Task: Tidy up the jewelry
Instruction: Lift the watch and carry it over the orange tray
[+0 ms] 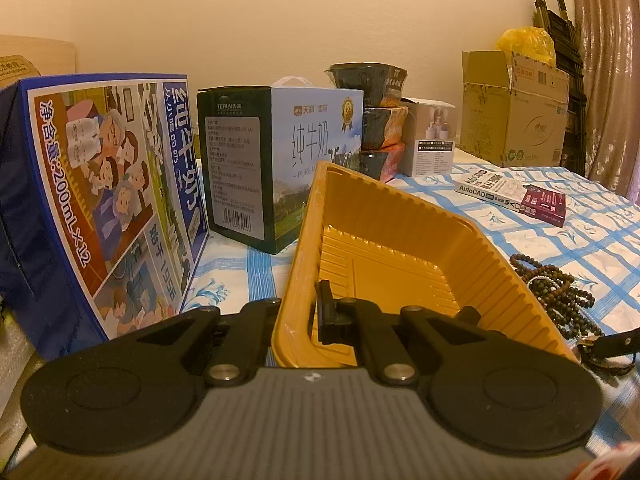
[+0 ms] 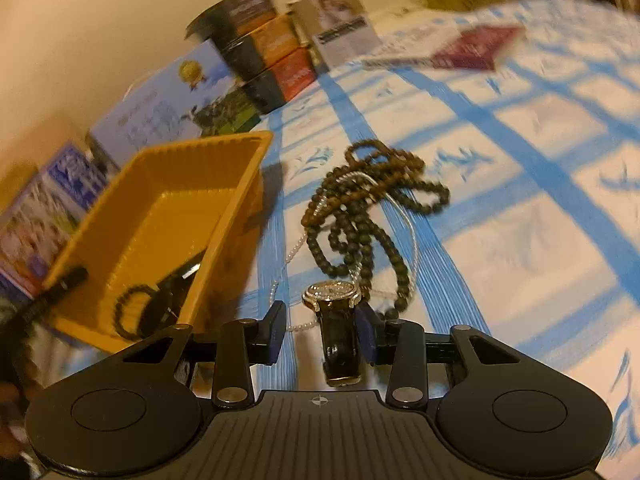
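Jaws of the right gripper (image 2: 320,330) stand apart, wristwatch (image 2: 338,332) against the right one.

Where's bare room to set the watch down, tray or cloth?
Most of the tray floor is bare; only its near corner holds a bracelet and a dark strap. Cloth right of the beads is bare up to the book. Between tray and beads it's tight.

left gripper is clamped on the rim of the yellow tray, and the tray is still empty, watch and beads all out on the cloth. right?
Not empty. The right wrist view shows a dark bead bracelet already inside the yellow tray. The left gripper does clamp the rim; the watch and beads lie on the cloth.
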Motion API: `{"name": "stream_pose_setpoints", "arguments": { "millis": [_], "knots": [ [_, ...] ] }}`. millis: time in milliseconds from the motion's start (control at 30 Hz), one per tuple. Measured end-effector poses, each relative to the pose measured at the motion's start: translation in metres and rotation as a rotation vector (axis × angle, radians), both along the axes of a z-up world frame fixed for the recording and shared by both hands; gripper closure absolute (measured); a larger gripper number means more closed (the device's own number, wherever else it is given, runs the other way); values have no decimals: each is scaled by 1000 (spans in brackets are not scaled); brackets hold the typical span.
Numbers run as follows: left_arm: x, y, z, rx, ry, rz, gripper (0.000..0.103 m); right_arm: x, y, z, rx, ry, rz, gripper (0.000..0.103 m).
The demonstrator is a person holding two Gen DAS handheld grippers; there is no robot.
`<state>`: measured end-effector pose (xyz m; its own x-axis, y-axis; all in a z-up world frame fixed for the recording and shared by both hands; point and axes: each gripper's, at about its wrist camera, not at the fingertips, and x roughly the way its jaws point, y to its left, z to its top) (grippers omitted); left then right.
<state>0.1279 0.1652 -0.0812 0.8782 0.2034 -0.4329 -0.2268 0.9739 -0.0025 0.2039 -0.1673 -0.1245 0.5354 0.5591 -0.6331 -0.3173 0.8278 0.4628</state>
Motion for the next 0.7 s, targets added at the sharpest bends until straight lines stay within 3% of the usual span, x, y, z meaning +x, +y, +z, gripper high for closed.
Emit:
{"name": "stream_pose_setpoints", "arguments": {
  "millis": [133, 433, 700],
  "knots": [
    [0, 0, 0, 0, 0, -2, 98, -1, 21, 0, -125, -58, 38, 64],
    [0, 0, -1, -4, -2, 0, 98, 12, 29, -8, -147, -42, 40, 64],
    [-1, -1, -1, -4, -1, 1, 98, -5, 42, -3, -258, -188, 110, 68]
  ]
}}
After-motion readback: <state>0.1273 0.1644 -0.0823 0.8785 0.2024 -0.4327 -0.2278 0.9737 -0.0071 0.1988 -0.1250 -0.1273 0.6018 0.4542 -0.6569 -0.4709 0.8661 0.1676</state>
